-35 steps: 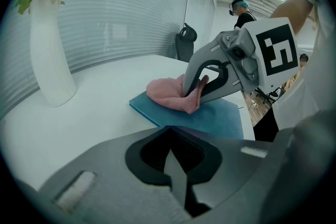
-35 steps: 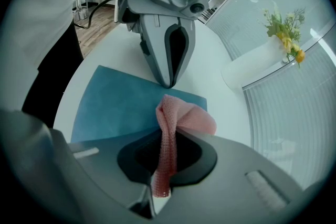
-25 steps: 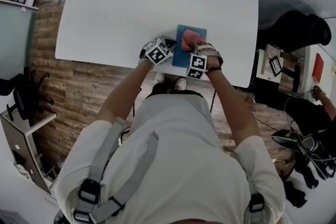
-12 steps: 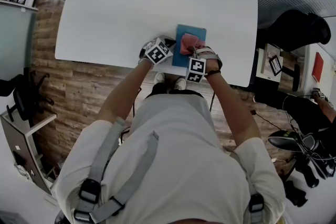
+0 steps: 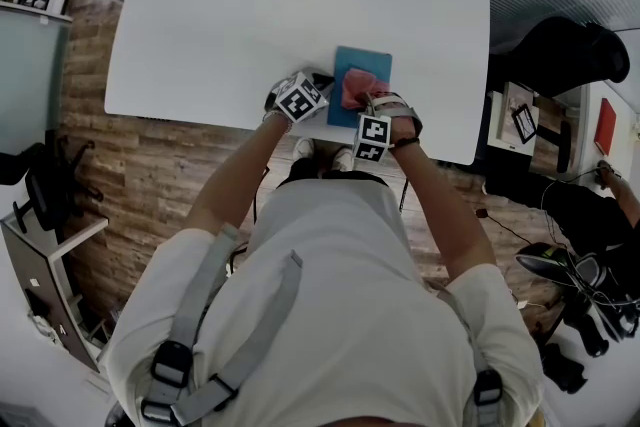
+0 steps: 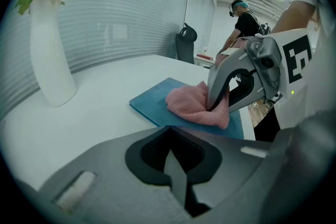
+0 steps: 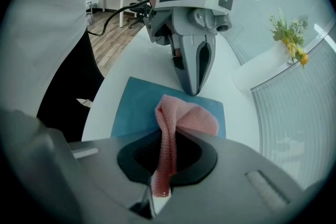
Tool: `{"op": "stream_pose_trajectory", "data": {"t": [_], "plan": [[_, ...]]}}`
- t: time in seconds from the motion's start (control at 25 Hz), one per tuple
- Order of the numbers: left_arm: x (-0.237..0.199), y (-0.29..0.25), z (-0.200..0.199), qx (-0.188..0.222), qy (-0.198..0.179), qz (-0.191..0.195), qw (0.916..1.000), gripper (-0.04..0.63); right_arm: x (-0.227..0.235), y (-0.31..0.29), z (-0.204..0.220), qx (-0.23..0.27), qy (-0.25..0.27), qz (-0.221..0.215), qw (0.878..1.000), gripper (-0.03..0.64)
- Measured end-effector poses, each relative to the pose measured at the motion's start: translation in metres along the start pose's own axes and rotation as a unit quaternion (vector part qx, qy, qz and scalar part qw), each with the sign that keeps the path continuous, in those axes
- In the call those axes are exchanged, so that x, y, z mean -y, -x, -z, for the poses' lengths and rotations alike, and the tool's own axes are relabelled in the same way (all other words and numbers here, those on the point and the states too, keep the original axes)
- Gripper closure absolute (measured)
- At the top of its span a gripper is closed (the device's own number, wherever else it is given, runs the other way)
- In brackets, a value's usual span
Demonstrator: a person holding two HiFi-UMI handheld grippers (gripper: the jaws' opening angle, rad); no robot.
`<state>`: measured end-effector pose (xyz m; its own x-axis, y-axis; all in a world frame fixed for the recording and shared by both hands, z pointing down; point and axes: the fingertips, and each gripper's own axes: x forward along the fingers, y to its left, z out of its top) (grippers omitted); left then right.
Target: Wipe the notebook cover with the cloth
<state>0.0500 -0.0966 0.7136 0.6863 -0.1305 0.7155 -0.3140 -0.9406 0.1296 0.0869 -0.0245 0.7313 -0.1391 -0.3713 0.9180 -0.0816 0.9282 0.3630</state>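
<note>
One stroke nearer: we drag pink cloth (image 7: pixel 185 117) down blue notebook (image 7: pixel 135 108), right gripper (image 7: pixel 157 190) pinching it (left gripper (image 6: pixel 177 186) closed, empty), wiping underway.

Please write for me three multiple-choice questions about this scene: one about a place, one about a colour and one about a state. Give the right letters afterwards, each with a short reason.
1. Where does the cloth rest?
A) on the notebook
B) in a drawer
C) in a basket

2. What colour is the notebook cover?
A) red
B) blue
C) black

3. In what state is the left hand-held gripper?
A) wide open
B) shut on a pen
C) shut, with nothing in it

Answers:
1 A: the right hand-held gripper holds the cloth bunched on the cover.
2 B: the cover shows blue in every view.
3 C: its jaws meet with nothing between them.
</note>
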Motion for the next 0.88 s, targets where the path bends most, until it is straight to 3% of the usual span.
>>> {"op": "stream_pose_trajectory", "data": {"t": [0.88], "plan": [[-0.001,0.000,0.000,0.001,-0.001,0.001,1.0000,0.598,-0.025,0.010,-0.007,0.009,-0.008,-0.023,1.000,0.606]]}}
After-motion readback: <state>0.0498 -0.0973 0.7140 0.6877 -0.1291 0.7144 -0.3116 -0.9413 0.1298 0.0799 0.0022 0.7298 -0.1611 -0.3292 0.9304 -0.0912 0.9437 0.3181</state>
